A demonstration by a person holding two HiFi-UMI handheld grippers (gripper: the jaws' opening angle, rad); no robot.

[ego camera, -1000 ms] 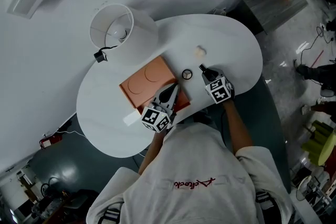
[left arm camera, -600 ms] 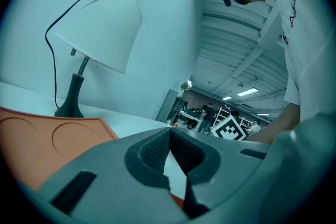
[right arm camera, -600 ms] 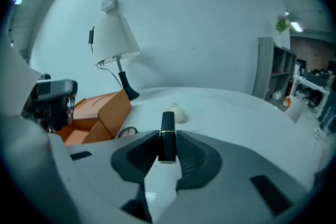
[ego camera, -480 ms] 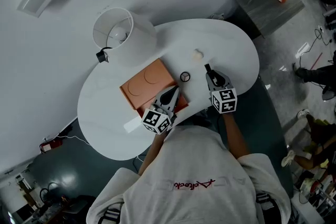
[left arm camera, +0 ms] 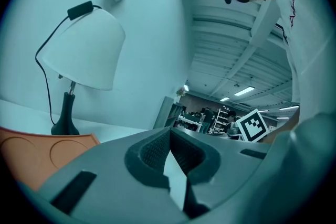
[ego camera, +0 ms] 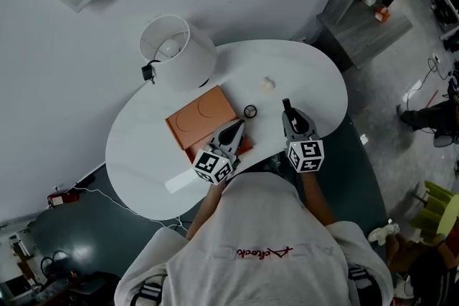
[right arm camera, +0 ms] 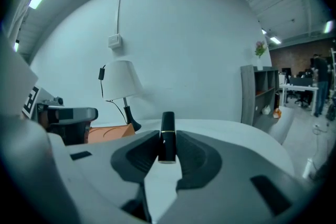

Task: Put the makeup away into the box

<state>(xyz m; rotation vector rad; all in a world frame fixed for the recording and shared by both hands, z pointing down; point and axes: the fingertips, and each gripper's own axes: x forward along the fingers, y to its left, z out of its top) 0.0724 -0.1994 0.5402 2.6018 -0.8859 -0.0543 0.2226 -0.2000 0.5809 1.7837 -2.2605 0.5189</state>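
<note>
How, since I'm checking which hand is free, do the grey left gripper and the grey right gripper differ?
On the left gripper the jaws meet with nothing between them; the right gripper is clamped on a black lipstick tube with a gold band. The left gripper is over the near edge of the flat orange box; the right gripper is over the white table beside it. Both carry marker cubes.

Orange box, black lipstick, white table, white lampshade, black lamp base
</note>
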